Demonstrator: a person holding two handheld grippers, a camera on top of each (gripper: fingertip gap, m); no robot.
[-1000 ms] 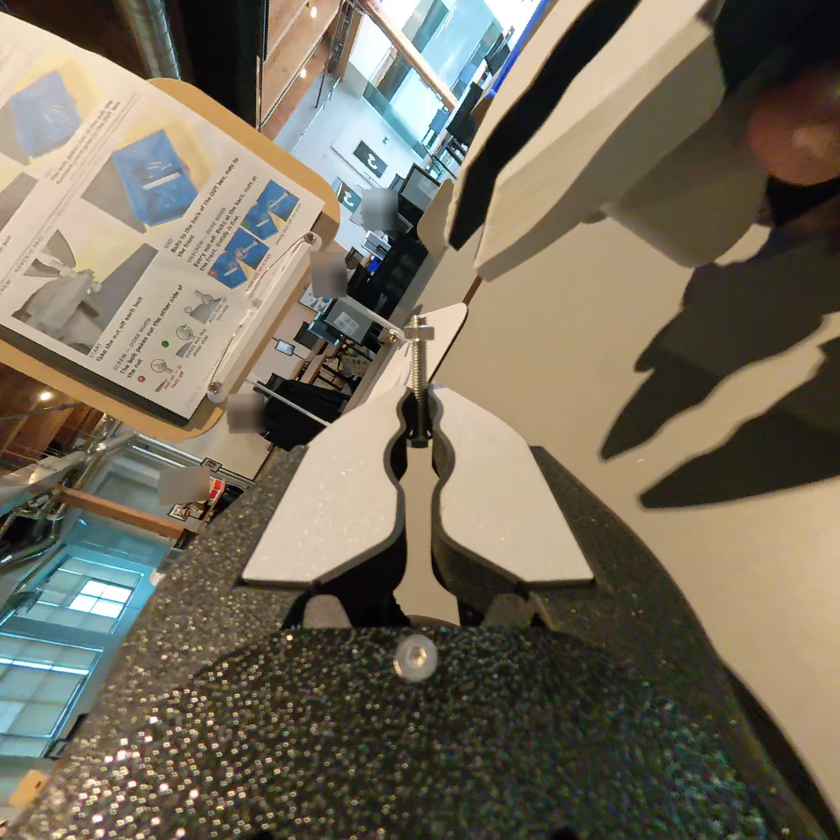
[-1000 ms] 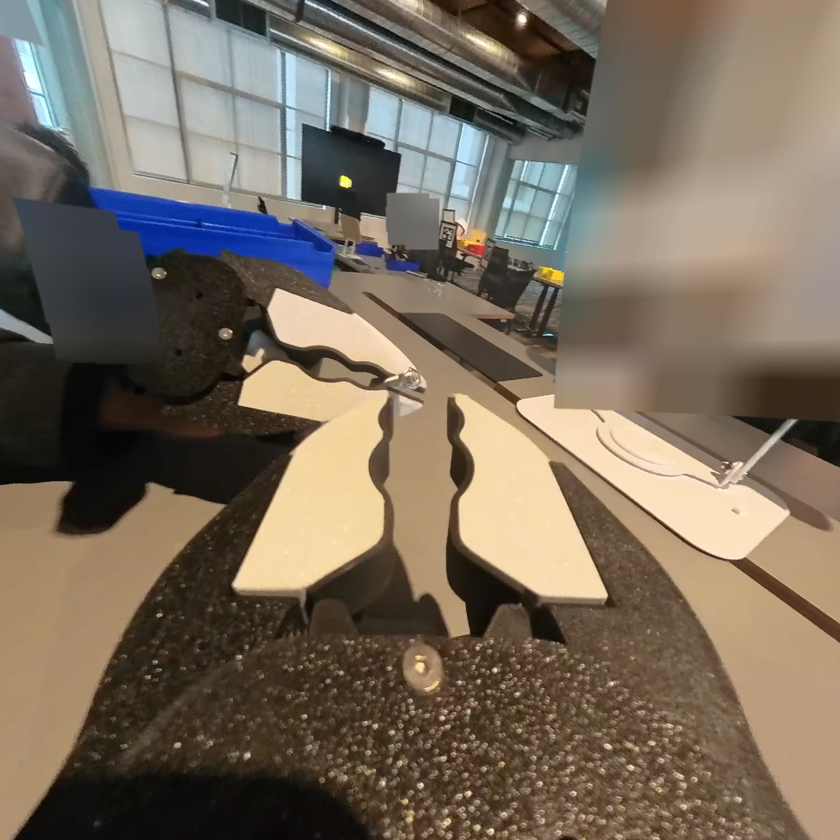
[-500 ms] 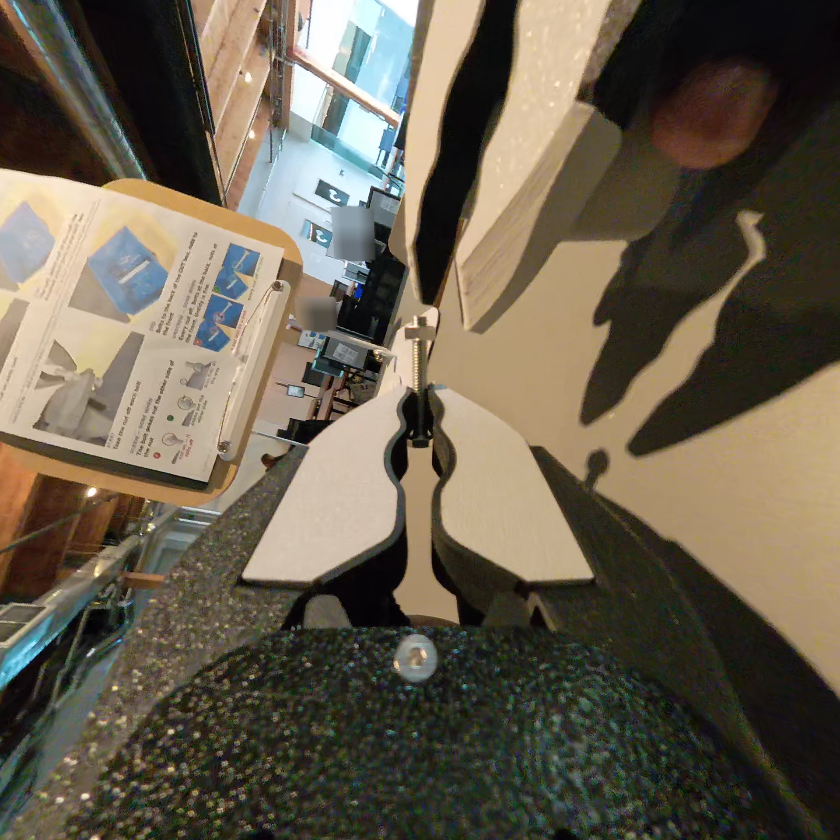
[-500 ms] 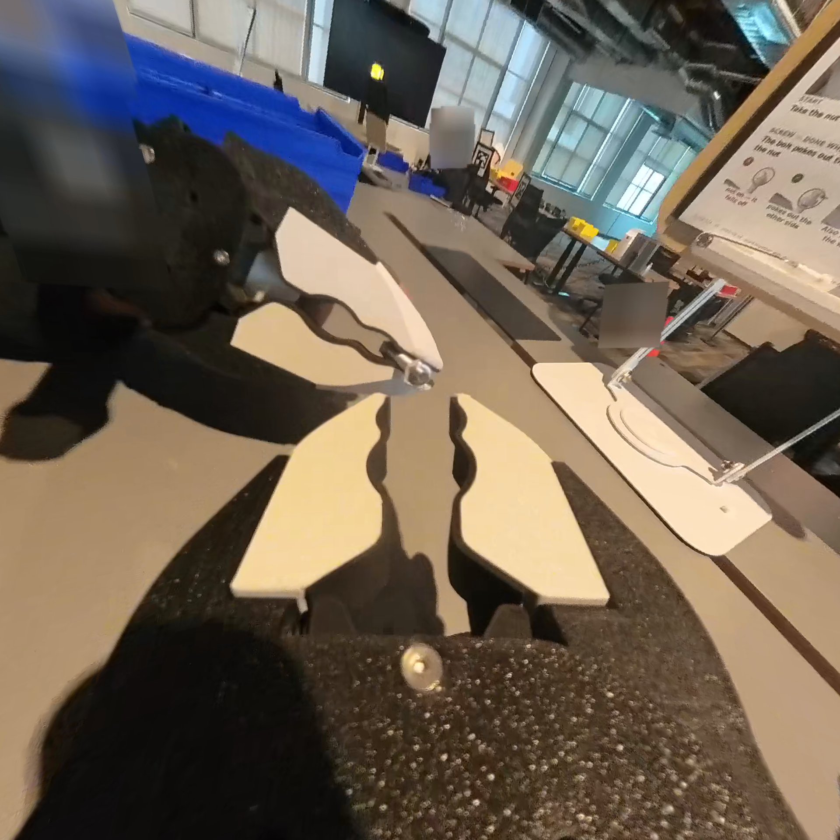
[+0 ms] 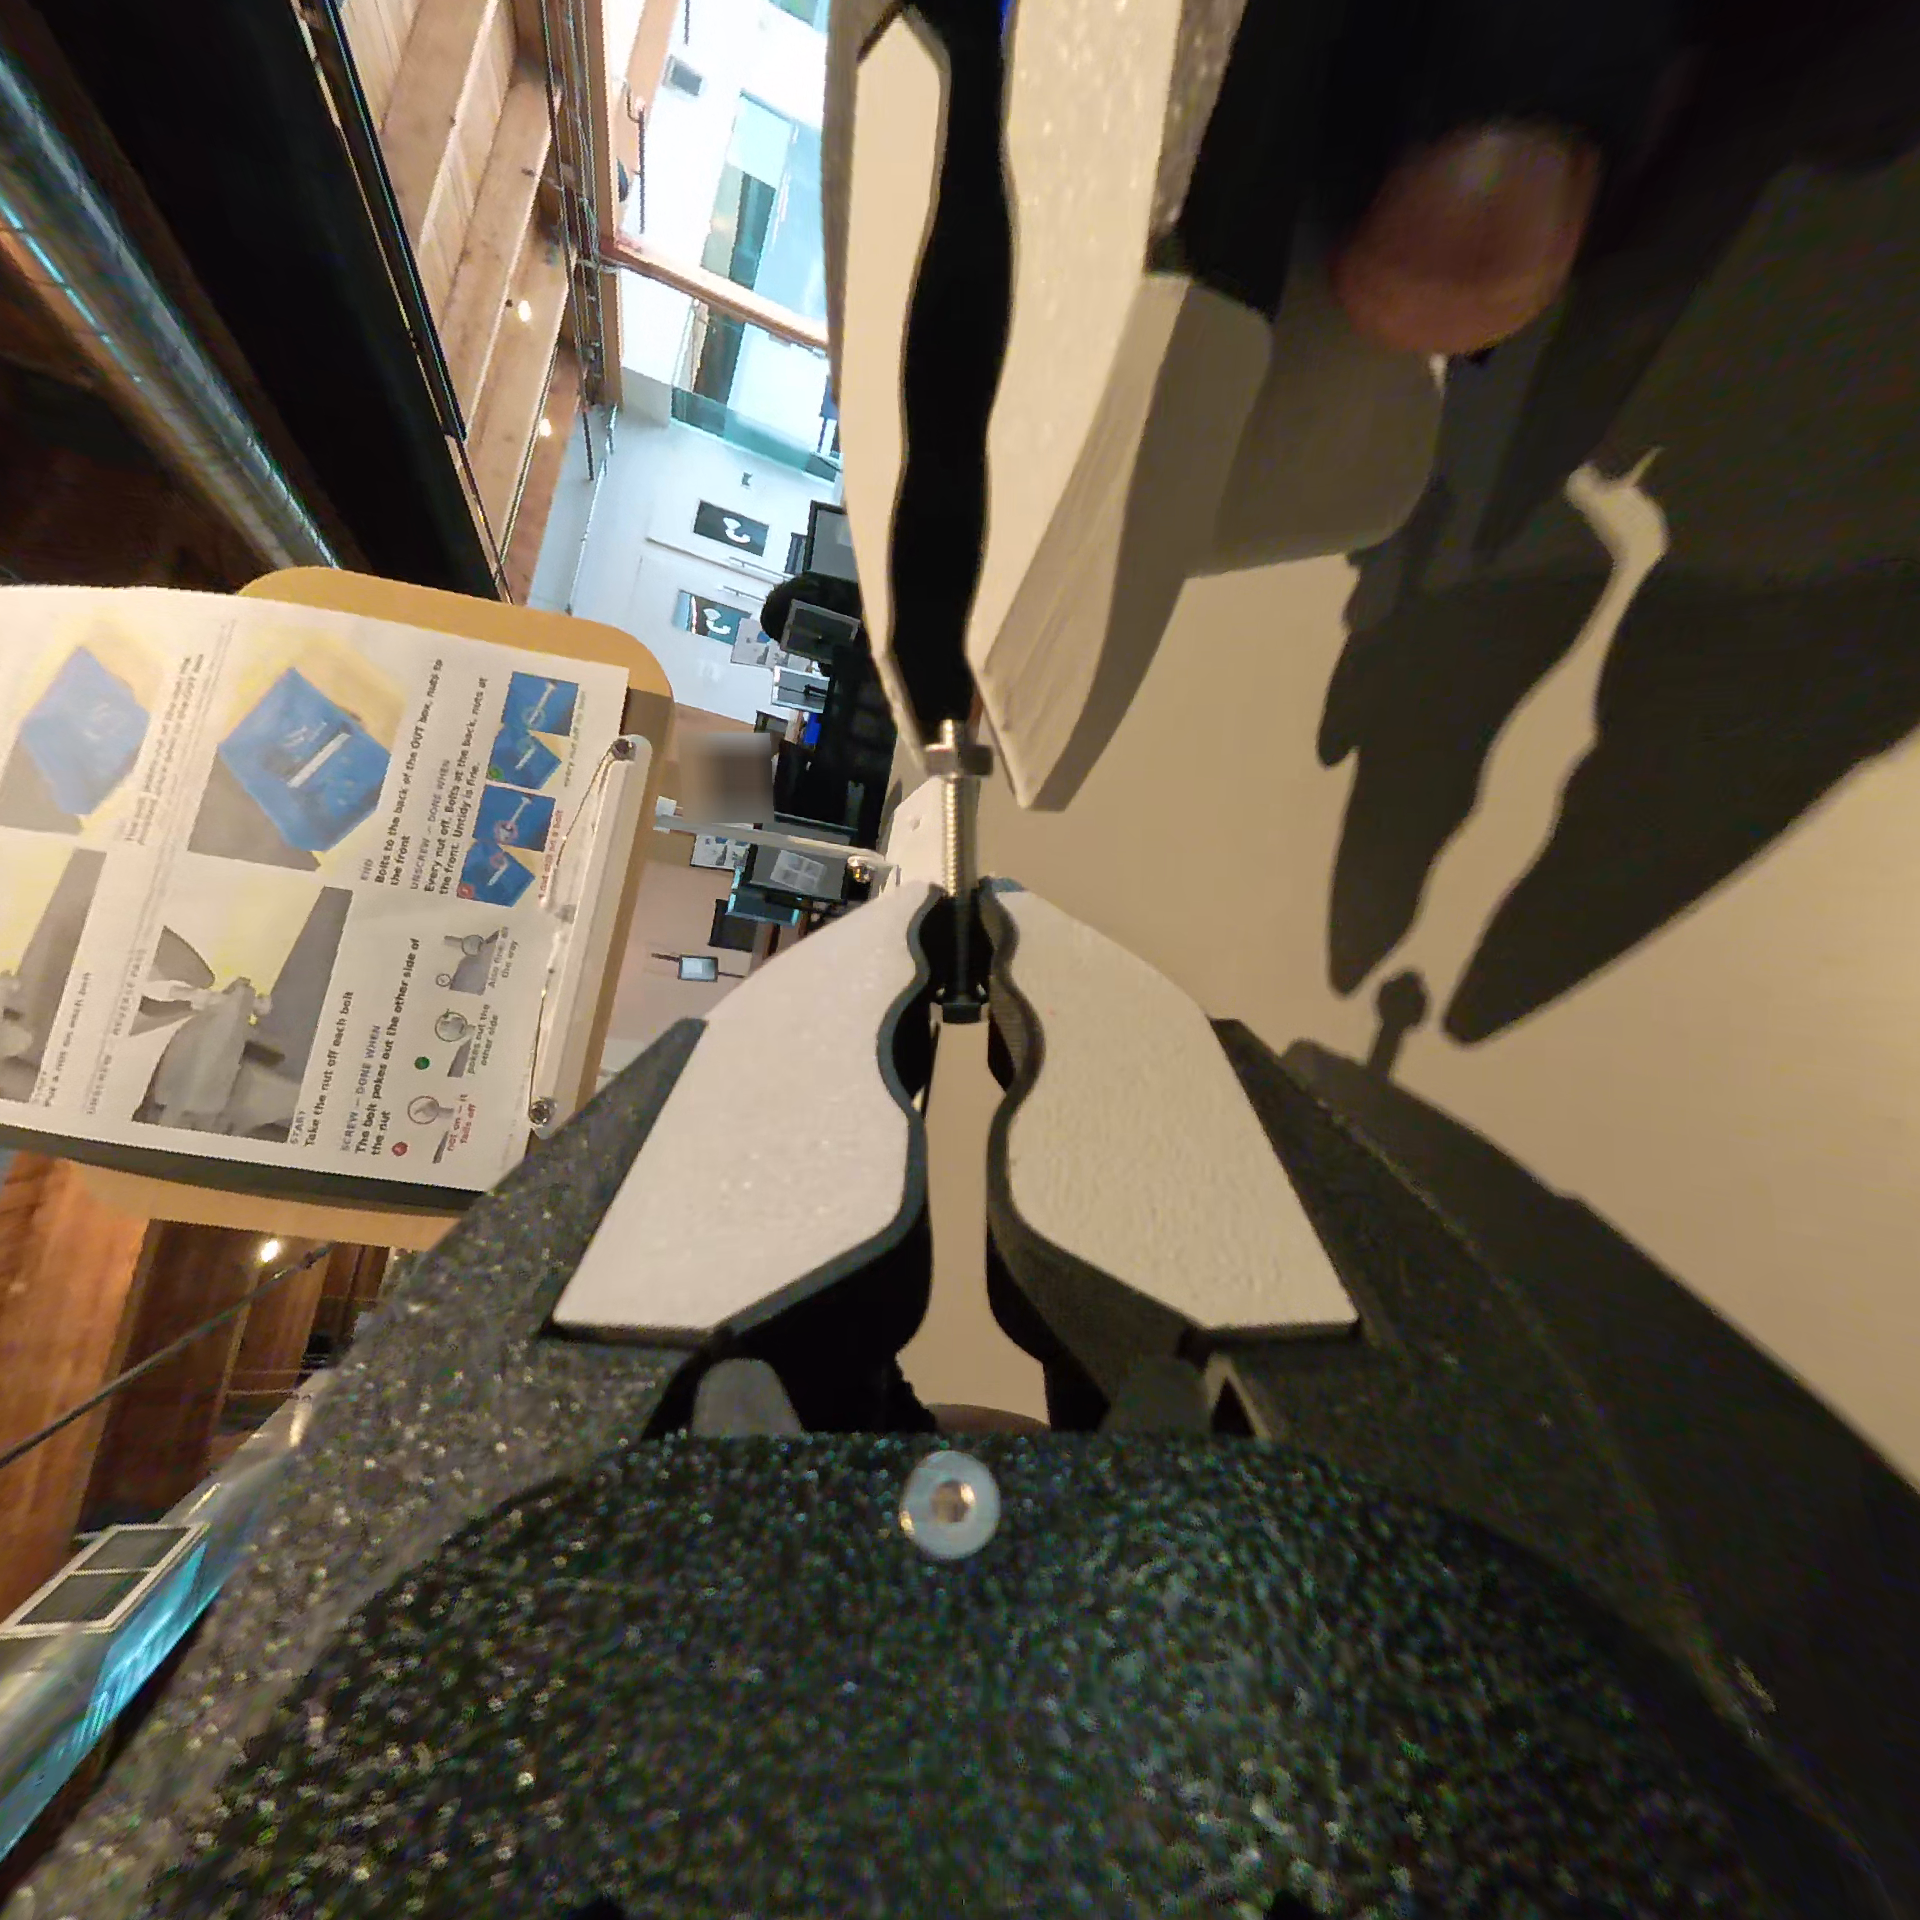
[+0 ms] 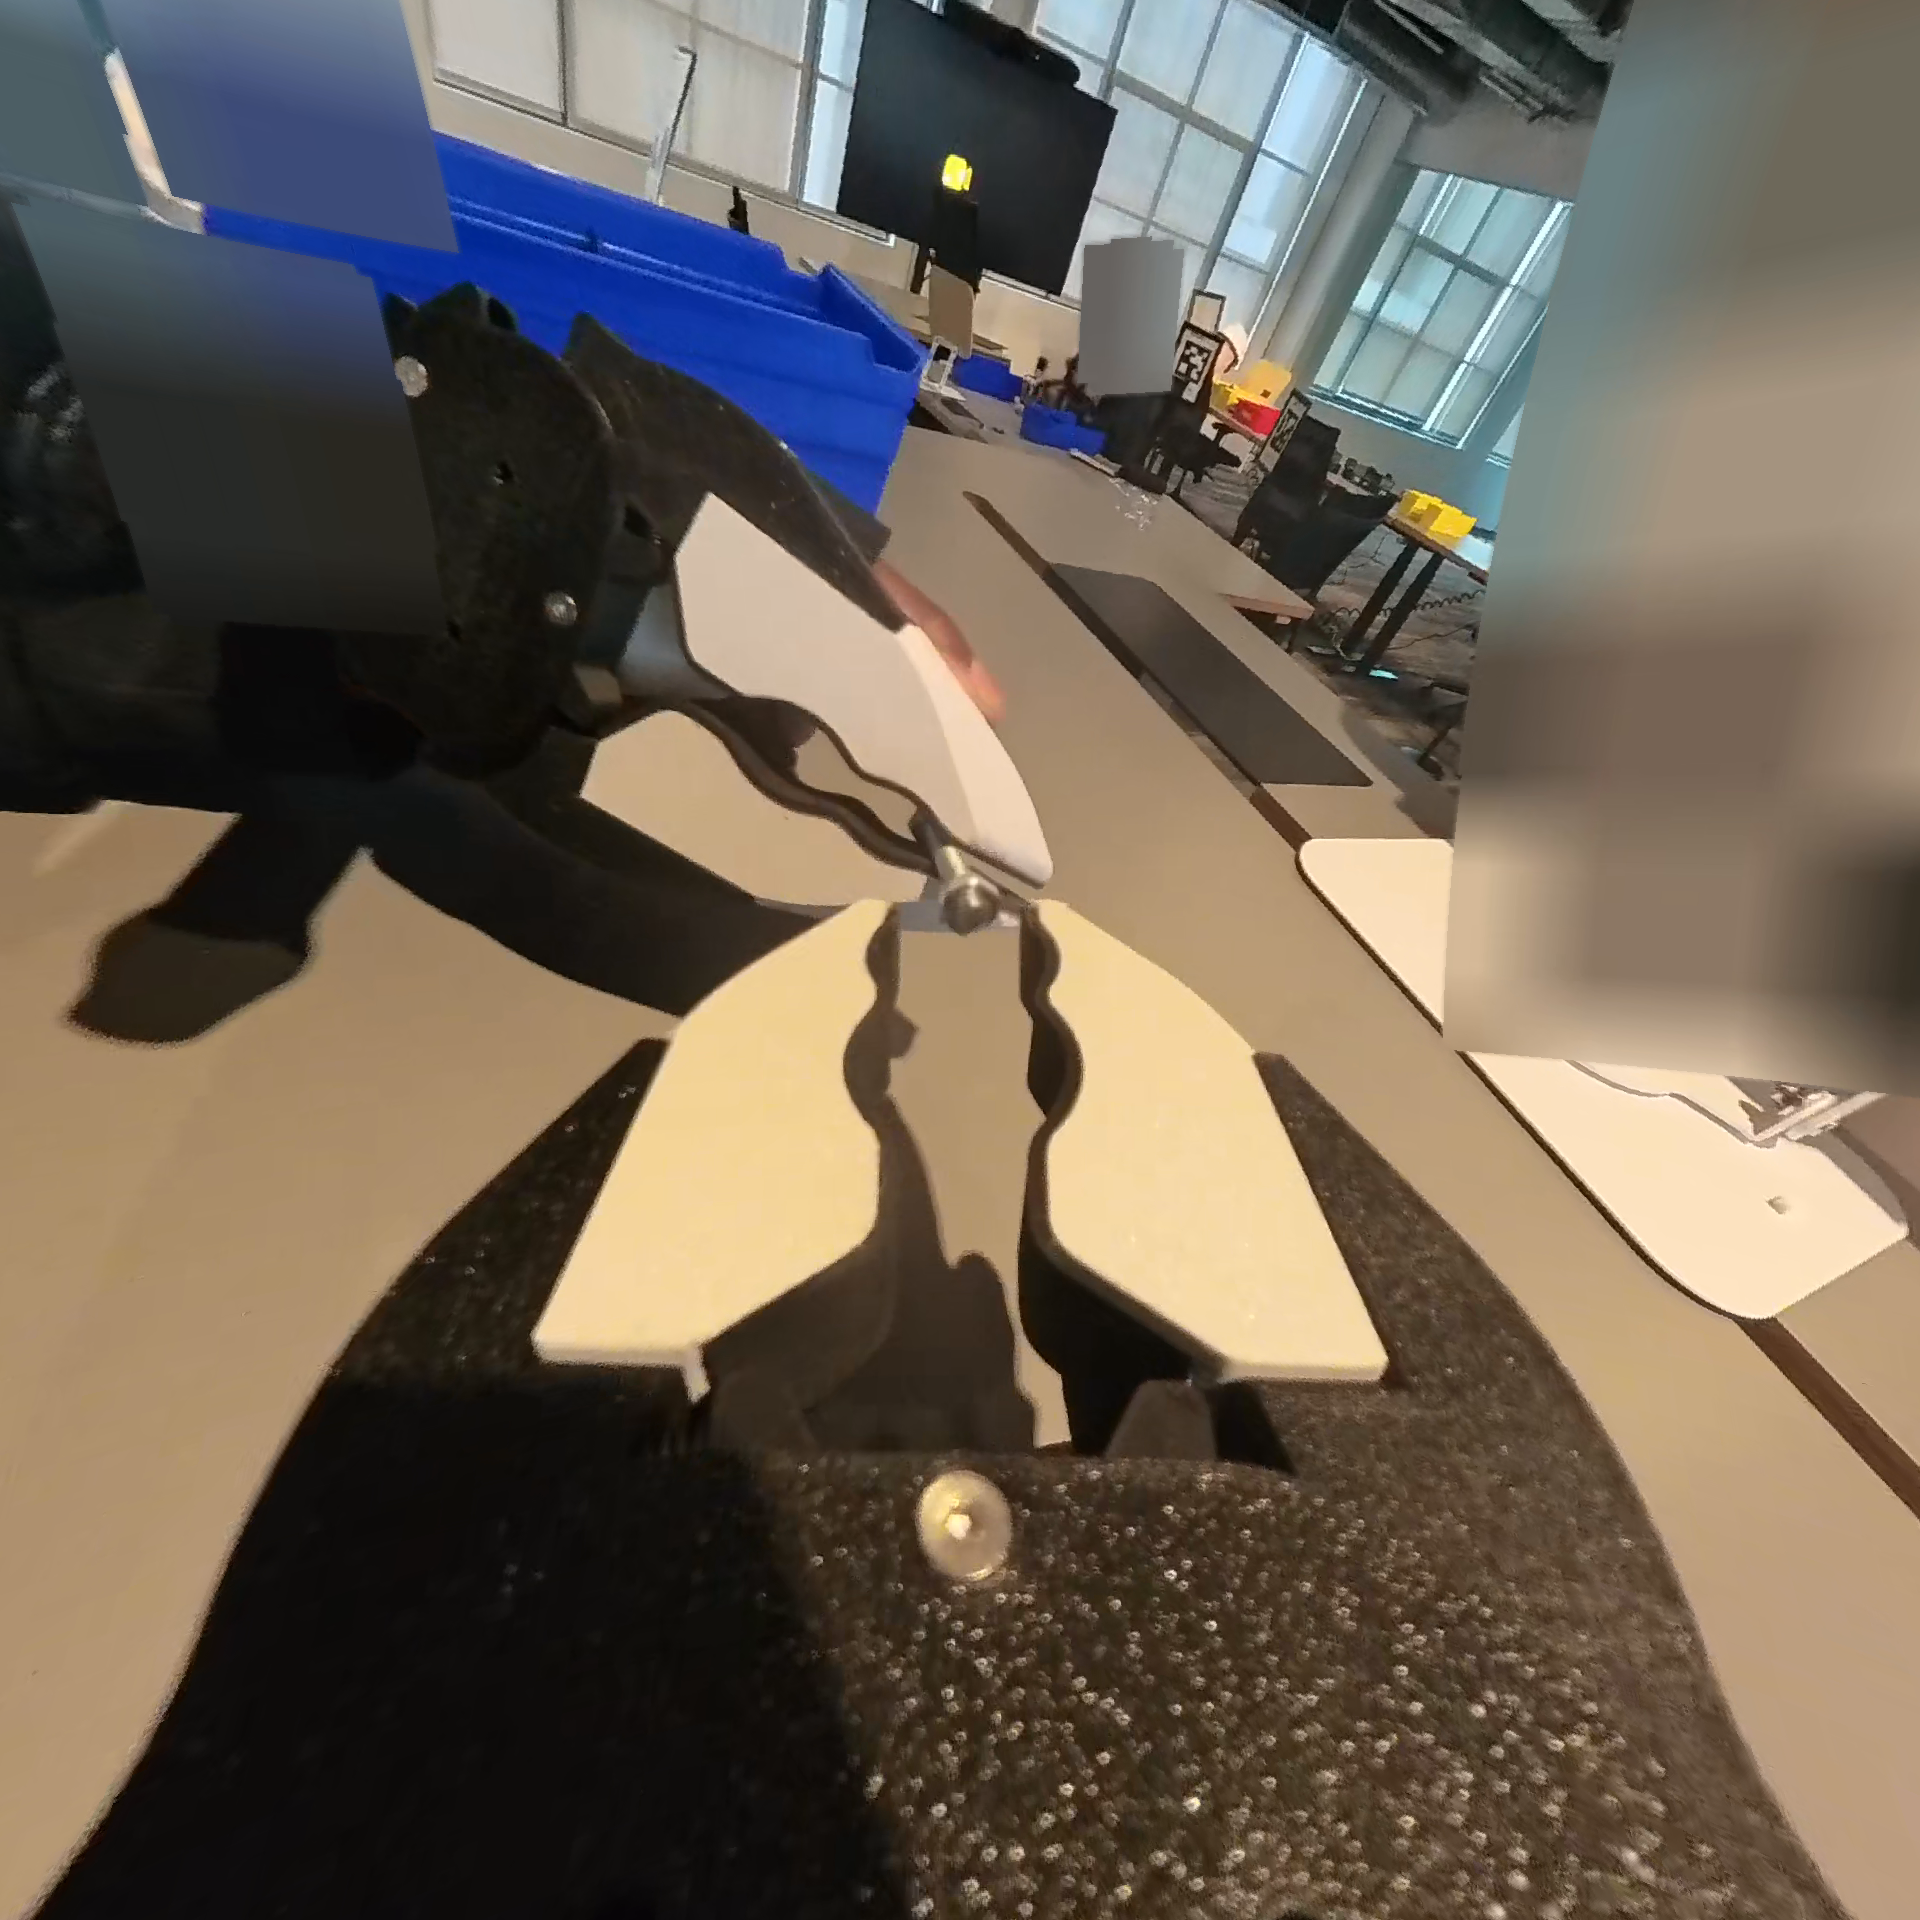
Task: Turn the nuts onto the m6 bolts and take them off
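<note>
My left gripper [image 5: 961, 894] is shut on a silver M6 bolt [image 5: 961, 852], gripping it near the head, with the threaded shaft pointing away from the camera. A silver nut [image 5: 958, 764] sits at the shaft's far end. My right gripper [image 5: 971, 748] comes in from above with a fingertip on either side of the nut. In the right wrist view my right gripper [image 6: 961, 914] is open. The nut [image 6: 966, 906] lies between its tips with room to spare. The left gripper [image 6: 966, 852] reaches in from the upper left, holding the bolt [image 6: 948, 860].
Both grippers hover over a grey table [image 6: 312, 1143]. An illustrated instruction sheet on a wooden board [image 5: 312, 883] stands to one side, on a white base plate [image 6: 1662, 1174]. Blue bins [image 6: 675, 312] stand behind the left gripper. A person's thumb [image 5: 1455, 260] shows on the right gripper. The tips of both grippers are at nearly the same place.
My right gripper has moved in toward the bolt end, and its open tips now straddle the nut. My left gripper has rolled while keeping its hold on the bolt.
</note>
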